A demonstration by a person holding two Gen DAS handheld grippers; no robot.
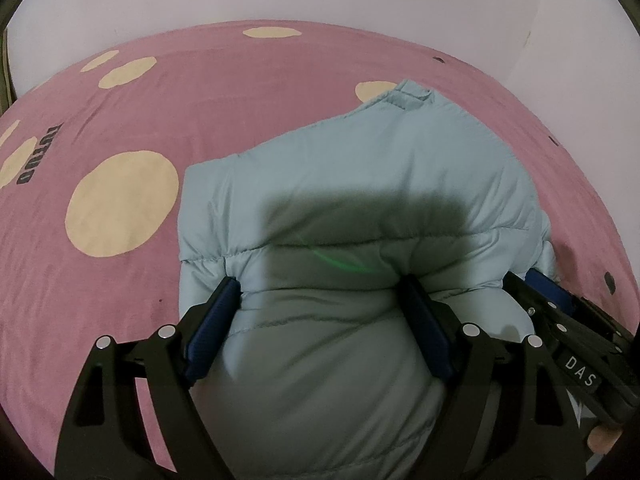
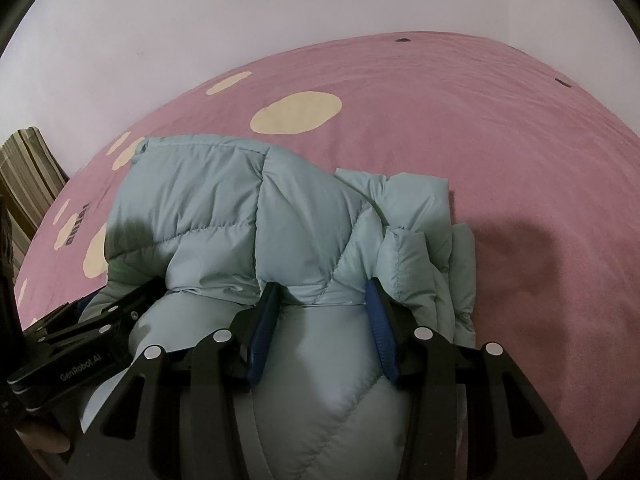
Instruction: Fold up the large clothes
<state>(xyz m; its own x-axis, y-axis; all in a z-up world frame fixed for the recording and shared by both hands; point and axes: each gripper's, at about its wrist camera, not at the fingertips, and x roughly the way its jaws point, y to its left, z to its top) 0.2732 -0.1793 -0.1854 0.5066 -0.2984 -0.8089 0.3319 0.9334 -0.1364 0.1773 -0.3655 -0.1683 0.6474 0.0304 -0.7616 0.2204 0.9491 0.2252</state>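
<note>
Now L gripper (image 1: 322,300) & R gripper (image 2: 322,300) grip puffer jacket (image 1: 360,184).

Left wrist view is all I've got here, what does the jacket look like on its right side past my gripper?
Observer: The puffer jacket has a bunched sleeve fold lying at its right edge.
Operator: Is the right gripper on it?
Observer: Yes, the right gripper has padded fabric bulging between its fingers near the hem.
Operator: Anything beyond the bed on that side?
Observer: A striped brown object shows at the far left of the right view, past the pink bedspread.
</note>
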